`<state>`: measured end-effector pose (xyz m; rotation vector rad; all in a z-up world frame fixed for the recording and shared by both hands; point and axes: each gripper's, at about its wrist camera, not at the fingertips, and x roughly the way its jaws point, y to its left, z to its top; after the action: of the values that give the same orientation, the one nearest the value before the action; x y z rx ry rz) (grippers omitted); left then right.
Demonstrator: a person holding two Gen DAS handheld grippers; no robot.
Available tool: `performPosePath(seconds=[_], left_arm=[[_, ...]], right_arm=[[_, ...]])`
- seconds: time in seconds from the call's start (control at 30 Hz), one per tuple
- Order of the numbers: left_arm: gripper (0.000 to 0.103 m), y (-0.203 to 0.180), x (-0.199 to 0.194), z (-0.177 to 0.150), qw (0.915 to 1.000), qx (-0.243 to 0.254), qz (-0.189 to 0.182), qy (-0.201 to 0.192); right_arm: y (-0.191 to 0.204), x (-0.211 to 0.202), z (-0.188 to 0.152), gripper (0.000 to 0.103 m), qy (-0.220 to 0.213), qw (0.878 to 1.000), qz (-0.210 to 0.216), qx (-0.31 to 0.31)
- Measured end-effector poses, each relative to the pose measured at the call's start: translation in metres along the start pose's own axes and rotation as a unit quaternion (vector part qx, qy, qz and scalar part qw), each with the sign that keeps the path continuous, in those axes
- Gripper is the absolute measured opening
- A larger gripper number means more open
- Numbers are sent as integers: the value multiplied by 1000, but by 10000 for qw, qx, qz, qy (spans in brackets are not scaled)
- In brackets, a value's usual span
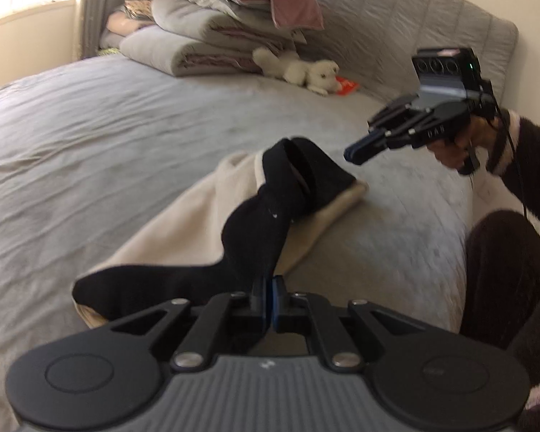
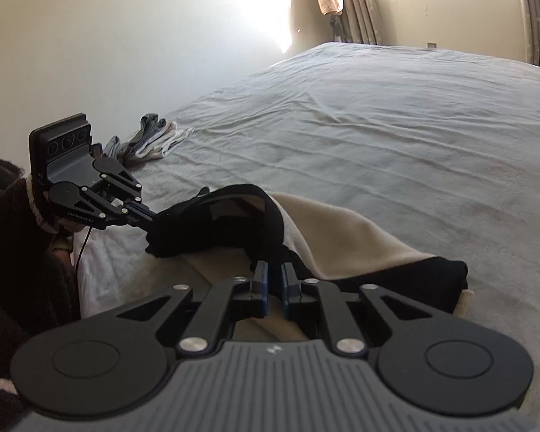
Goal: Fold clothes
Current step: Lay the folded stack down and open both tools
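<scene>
Left claw clamps black sock over beige cloth.

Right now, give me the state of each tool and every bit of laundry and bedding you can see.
Left tool, shut on the black sock.
Right tool, nearly closed; grip on the black sock unclear.
Black sock, one end lifted, rest draped on the beige cloth.
Beige cloth, lying rumpled on the bed.
Small socks, loose heap near the bed's edge.
Quilts, folded and stacked by the headboard.
</scene>
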<state>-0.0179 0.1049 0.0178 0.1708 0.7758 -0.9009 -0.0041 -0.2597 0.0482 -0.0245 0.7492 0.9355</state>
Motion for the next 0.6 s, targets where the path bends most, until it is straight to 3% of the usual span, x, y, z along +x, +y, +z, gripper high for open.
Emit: performPosePath(seconds=[0.1, 0.13, 0.17, 0.23, 0.33, 0.5, 0.6], left_arm=[[8, -11, 0, -9, 9994, 128, -163, 281], [16, -13, -2, -10, 9994, 124, -142, 274], [26, -11, -6, -10, 9997, 45, -107, 200], [38, -5, -14, -11, 9998, -202, -26, -3], [46, 12, -27, -14, 9945, -918, 316, -398], [47, 47, -24, -12, 9676, -2240, 1085, -436], [47, 66, -15, -13, 9468, -2950, 1227, -373]], right_arm=[[4, -3, -8, 15, 245, 9997, -5, 50], [1, -6, -9, 17, 210, 9996, -81, 141], [-2, -9, -11, 20, 129, 9995, -166, 237], [-10, -15, -13, 39, -91, 9975, -461, 529], [-24, -20, -14, 41, -266, 9908, -896, 978], [-48, -18, -15, 41, -251, 9718, -1550, 1757], [-63, -19, -19, 42, -491, 9580, -1717, 2242]])
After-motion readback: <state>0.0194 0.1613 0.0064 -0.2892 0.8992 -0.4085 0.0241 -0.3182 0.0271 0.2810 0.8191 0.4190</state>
